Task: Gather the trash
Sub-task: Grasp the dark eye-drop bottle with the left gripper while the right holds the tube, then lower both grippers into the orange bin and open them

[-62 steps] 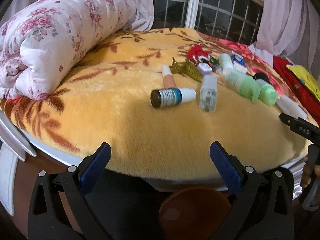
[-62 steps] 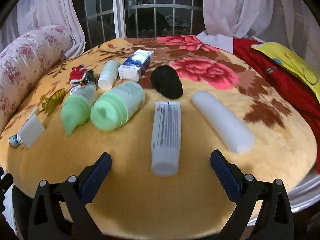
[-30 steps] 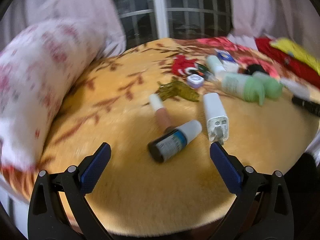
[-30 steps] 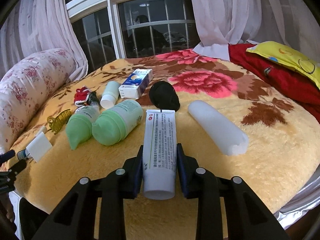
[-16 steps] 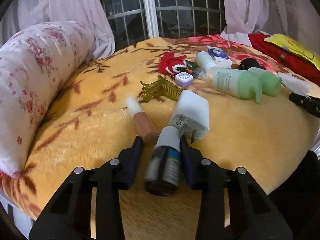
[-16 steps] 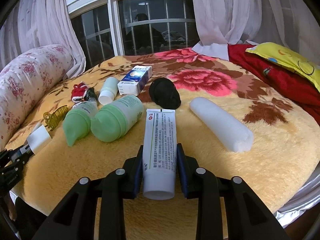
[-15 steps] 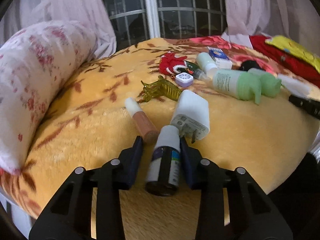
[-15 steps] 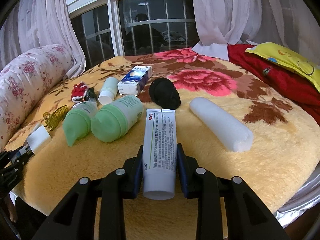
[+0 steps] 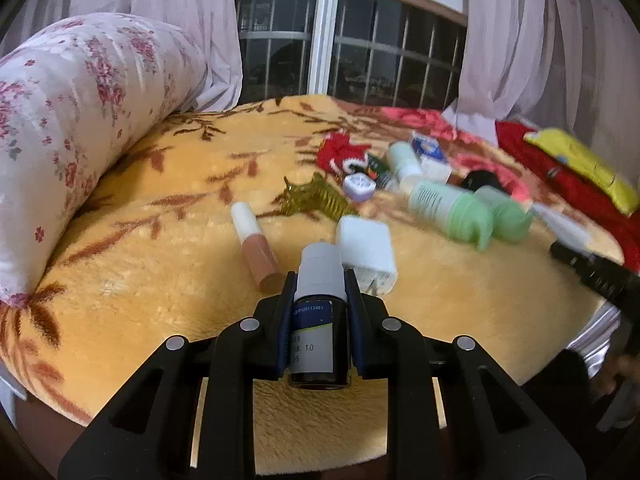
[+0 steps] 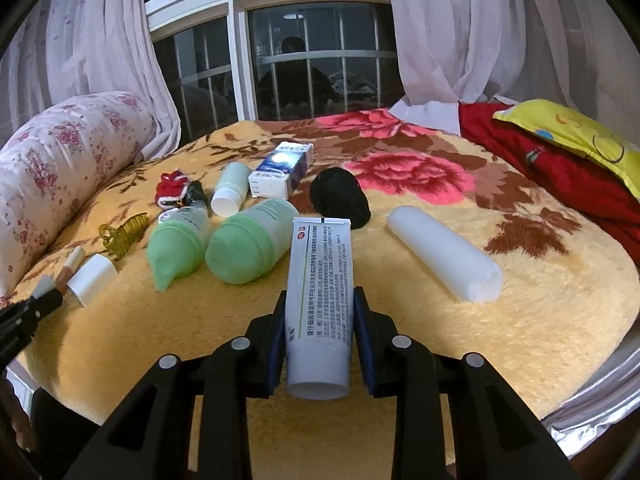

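A small dark dropper bottle with a white cap and a blue-and-white label sits between the pads of my left gripper. Its jaws are closing and the pads press on the bottle's sides, just above the yellow plush blanket. My right gripper is shut on a white printed tube, cap end toward the camera, held above the blanket. In the right wrist view the left gripper shows at the far left edge.
On the blanket lie a white plug adapter, a tan cosmetic tube, an amber hair claw, two green-capped bottles, a blue-white box, a black bundle and a white foam roll. A rolled floral quilt lies left.
The left gripper went from wide open to closed on the dropper bottle and turned it upright in the view. The right gripper keeps its hold on the tube, unmoved.
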Tool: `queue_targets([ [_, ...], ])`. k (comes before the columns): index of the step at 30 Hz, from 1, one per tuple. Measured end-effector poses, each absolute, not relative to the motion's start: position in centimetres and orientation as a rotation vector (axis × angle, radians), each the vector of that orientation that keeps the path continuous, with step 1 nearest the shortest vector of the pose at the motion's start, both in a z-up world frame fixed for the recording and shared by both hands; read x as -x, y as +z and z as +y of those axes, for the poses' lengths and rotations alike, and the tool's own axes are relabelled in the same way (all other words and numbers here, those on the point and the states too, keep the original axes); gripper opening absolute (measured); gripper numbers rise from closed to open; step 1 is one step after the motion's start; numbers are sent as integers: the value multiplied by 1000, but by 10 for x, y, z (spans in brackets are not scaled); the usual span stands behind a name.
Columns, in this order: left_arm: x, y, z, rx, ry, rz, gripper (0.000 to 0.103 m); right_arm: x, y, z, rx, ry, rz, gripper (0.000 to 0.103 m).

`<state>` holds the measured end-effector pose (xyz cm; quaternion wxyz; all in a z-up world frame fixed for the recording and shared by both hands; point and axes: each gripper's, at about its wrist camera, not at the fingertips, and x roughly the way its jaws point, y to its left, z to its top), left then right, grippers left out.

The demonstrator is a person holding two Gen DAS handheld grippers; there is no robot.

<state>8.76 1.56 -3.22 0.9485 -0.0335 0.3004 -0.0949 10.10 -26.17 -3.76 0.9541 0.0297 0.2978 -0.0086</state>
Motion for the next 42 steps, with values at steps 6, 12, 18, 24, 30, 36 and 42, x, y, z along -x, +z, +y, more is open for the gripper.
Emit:
queue_targets([
  [6, -55, -10, 6, 72, -216, 583, 22, -82, -29, -255, -68, 24, 601, 30],
  [12, -15, -4, -12, 48, -244, 580, 22, -27, -19, -240, -67, 122, 605, 30],
  [18, 20, -21, -30, -9, -299, 629, 22, 20, -19, -232, -61, 241, 665, 30],
  [24, 37, -56, -41, -55, -336, 745, 22, 45, -46, -209, 44, 334, 768, 30],
  [30, 41, -87, -55, -93, -379, 863, 22, 41, -80, -195, 46, 415, 904, 30],
  [36, 34, -96, -52, -88, -336, 922, 72, 32, -104, -193, 10, 437, 1017, 59],
  [42, 32, -98, -43, -39, -318, 927, 83, 31, -103, -204, -26, 405, 998, 72],
])
